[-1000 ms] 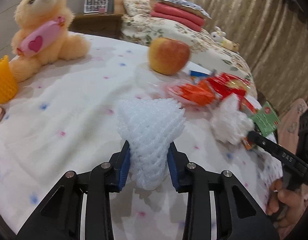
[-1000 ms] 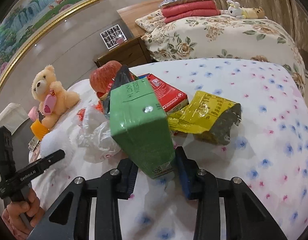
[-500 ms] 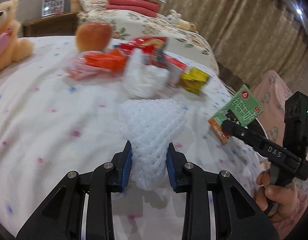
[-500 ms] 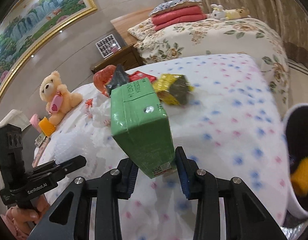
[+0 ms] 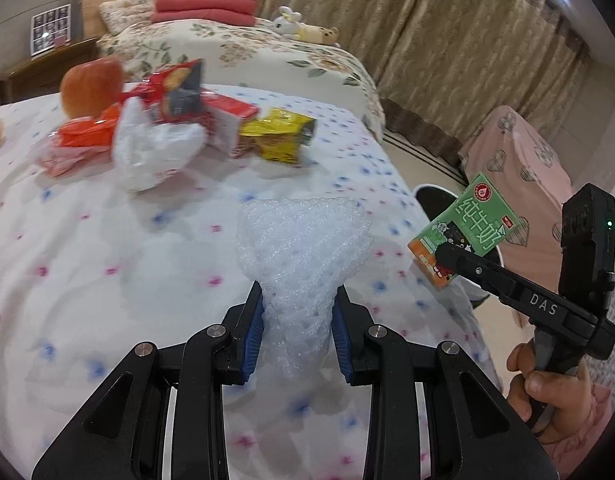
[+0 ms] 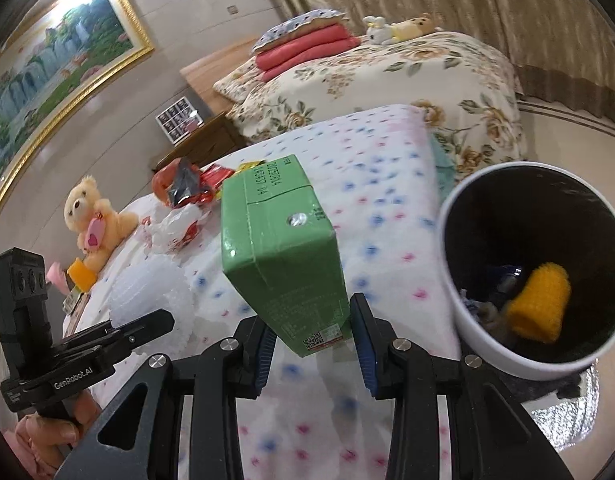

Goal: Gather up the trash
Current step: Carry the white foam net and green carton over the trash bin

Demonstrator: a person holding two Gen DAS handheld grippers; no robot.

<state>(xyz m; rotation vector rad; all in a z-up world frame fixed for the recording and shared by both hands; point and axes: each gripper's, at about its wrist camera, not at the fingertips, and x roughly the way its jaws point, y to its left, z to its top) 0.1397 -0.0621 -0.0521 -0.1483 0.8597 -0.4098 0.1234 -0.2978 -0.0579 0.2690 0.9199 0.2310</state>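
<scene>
1. A bedroom is shown, with a second bed (image 6: 387, 80) at the far side, covered in a floral spread.
2. Red folded blankets (image 6: 303, 50) with a dotted pillow on top are stacked at its head, and small plush toys (image 6: 399, 26) are laid beside them.
3. Beige patterned curtains (image 5: 447, 40) are hung across the far right wall.
4. A big gold-framed landscape painting (image 6: 55, 64) is mounted on the left wall.
5. A wooden nightstand (image 6: 199, 140) is tucked beside the headboard, a photo frame (image 6: 177, 120) stood on it.
6. Pale glossy floor (image 6: 567, 140) is seen on the right, ceiling spotlights overhead.
</scene>
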